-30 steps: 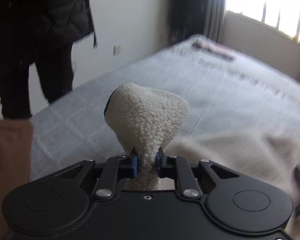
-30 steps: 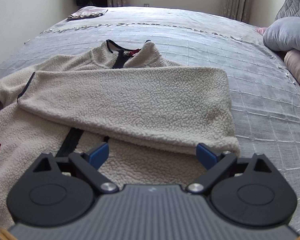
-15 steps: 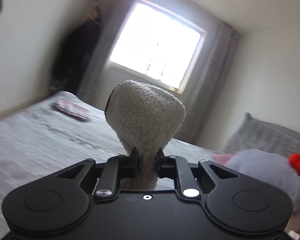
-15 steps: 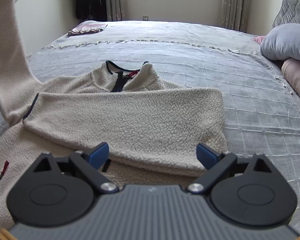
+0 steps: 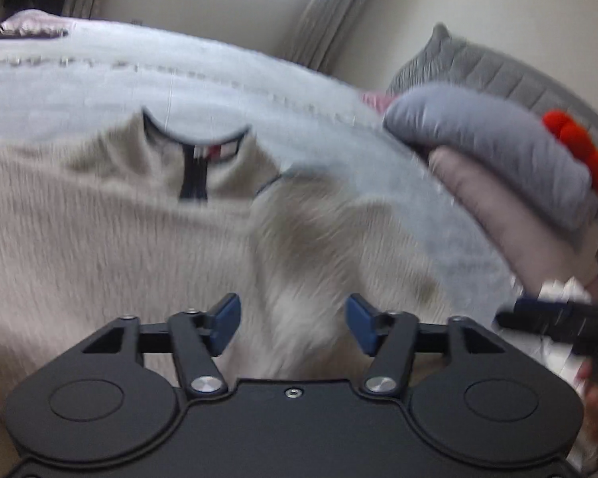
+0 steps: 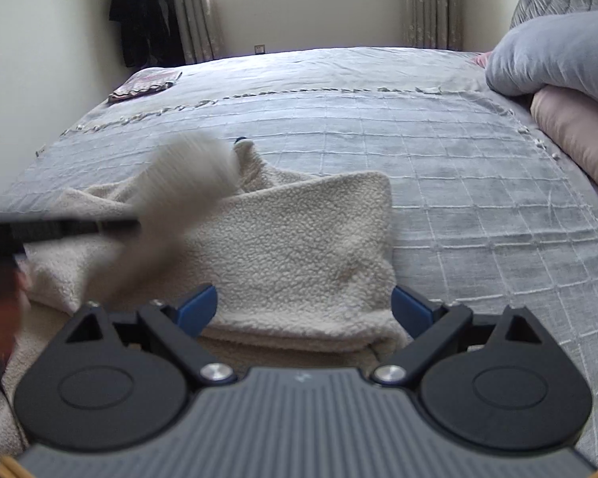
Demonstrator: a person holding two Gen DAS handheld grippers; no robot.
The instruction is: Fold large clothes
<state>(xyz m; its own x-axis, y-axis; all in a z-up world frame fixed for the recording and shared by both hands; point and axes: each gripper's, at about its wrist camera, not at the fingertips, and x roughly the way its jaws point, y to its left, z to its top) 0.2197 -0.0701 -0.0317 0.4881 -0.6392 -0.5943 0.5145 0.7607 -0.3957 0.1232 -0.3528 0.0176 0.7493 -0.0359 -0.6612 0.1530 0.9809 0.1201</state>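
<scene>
A cream fleece jacket [image 5: 99, 239] with a dark zip and collar [image 5: 195, 147] lies on the grey bed. My left gripper [image 5: 293, 326] is open and empty just above the fleece, with a blurred sleeve below it. In the right wrist view the jacket [image 6: 299, 247] lies with one sleeve folded across it. A second sleeve [image 6: 179, 199] is blurred in mid-air beside the left gripper's body [image 6: 40, 231]. My right gripper [image 6: 305, 310] is open and empty over the folded sleeve's near edge.
The grey bedspread [image 6: 458, 183] stretches to the far wall. Grey and pink pillows [image 6: 558, 79] are stacked at the right, also in the left wrist view [image 5: 498, 151]. A small folded cloth [image 6: 145, 83] lies at the far left corner. A dark coat [image 6: 147, 12] hangs by the window.
My left gripper swung the sleeve over from the left across the jacket and opened, letting the sleeve go. My right gripper stayed open and tilted up slightly.
</scene>
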